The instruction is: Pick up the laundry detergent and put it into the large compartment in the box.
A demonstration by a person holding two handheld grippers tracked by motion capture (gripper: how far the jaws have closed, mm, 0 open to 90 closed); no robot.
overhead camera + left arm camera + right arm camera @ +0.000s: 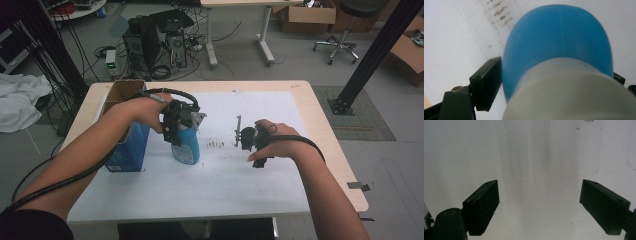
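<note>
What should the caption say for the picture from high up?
Left gripper clamps a blue bottle beside a blue box; right gripper hovers open.

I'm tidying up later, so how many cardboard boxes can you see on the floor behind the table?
2: one cardboard box under the far desk at the top, another cardboard box at the right edge, partly cut off. More may be hidden out of frame.

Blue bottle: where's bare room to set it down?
Free: white mat along the near edge, and the far right stretch beyond the right tool. Crowded: left side, where the blue bottle in the left tool stands beside the blue box.
</note>
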